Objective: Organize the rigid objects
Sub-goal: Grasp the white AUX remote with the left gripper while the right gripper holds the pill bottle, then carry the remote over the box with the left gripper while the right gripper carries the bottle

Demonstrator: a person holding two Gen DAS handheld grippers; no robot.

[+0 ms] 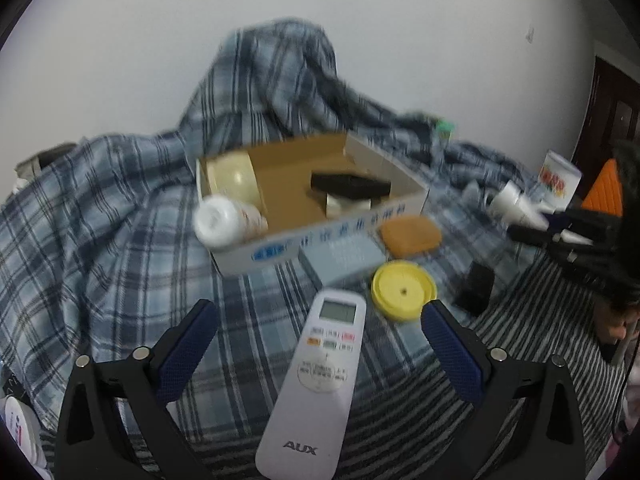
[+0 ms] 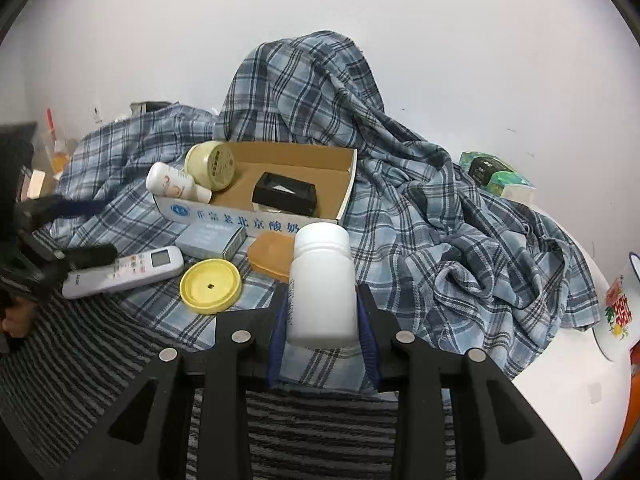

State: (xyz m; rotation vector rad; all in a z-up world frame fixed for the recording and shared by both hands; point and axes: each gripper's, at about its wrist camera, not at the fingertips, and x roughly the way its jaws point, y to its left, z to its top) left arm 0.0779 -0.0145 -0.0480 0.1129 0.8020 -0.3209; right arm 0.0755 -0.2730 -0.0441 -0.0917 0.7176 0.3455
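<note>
1. My right gripper [image 2: 323, 312]: clenched on an upright white plastic bottle [image 2: 322, 284], 1 blue pad against each side of its body, lifted clear of the cloth, just in front of the cardboard box [image 2: 256, 220].
2. My left gripper [image 1: 320, 338]: released, jaws spread wide, 1 finger on either side of the white AUX remote control [image 1: 316, 384] and neither pad touching it. The remote lies flat on the cloth in front of the box, display end toward the box.
3. Cardboard box: open-topped, blue lettering on its front wall, set on the blue plaid cloth [image 2: 420, 216]. Inside it: a cream-coloured jar [image 2: 211, 165] lying on its side in the left rear corner, and a black box [image 2: 285, 195] near the middle.
4. White lotion bottle [image 2: 176, 182]: on its side at the box's left front corner, across the rim.
5. Grey rectangular carton [image 2: 211, 241]: flat on the cloth, touching or just beside the box's front wall.
6. Orange-brown soap-shaped bar [image 2: 271, 255]: right of the carton, against the box's front.
7. Yellow round lid [image 2: 210, 286]: in front of the carton, beside the remote.
8. Small black object [image 1: 475, 288]: right of the lid, farther from the box; too blurred to name.
9. White printed mug [image 1: 558, 179]: well to the right of the box.
</note>
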